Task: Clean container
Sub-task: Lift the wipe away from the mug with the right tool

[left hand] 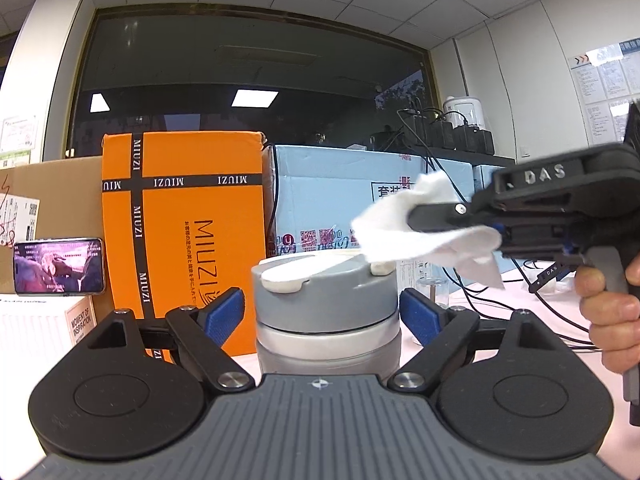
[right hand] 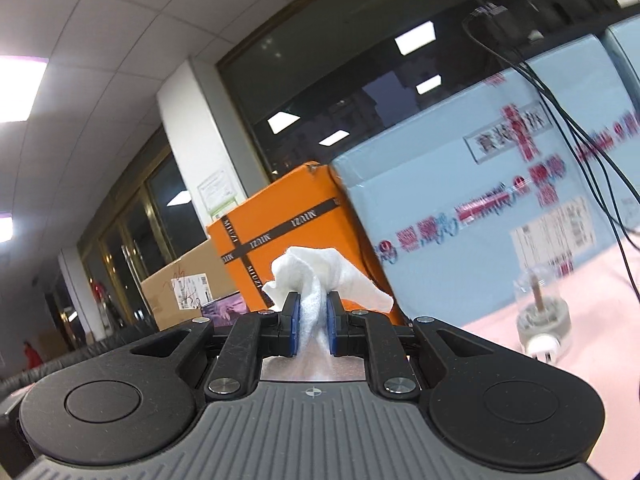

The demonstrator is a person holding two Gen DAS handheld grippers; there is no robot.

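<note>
- We see the left gripper (left hand: 322, 312) spread wide, its blue pads (left hand: 224, 314) standing on either side of the container (left hand: 326, 320) with a clear gap on each side, so nothing is pinched.
- The container is a grey jar with a grey lid (left hand: 324, 280) that carries a cream flip tab; it stands upright between the left gripper's fingers, close to the camera, in front of the orange box (left hand: 182, 216).
- The right gripper (right hand: 313, 316) is pressed together on a white cloth (right hand: 320, 276); the cloth bunches up between the blue pads (right hand: 295, 317) and spills out above them.
- From the left wrist view, the right gripper (left hand: 416, 220) comes in from the right side, held by a hand (left hand: 612, 312), and the cloth (left hand: 424, 232) hangs just above the lid; we cannot tell whether it touches the lid.
- Behind the container stand the orange box, a pale blue box (left hand: 340, 196) to its right and a brown cardboard box (left hand: 52, 196) to its left.
- A phone (left hand: 59, 266) with a lit screen rests on a white box (left hand: 44, 328) at the left.
- The table (right hand: 600, 304) has a pale pink top, and black cables (right hand: 576, 128) trail across the blue box (right hand: 480, 208).
- A small clear glass item (right hand: 540, 312) on a white base sits on the table at the right, well apart from the container.
</note>
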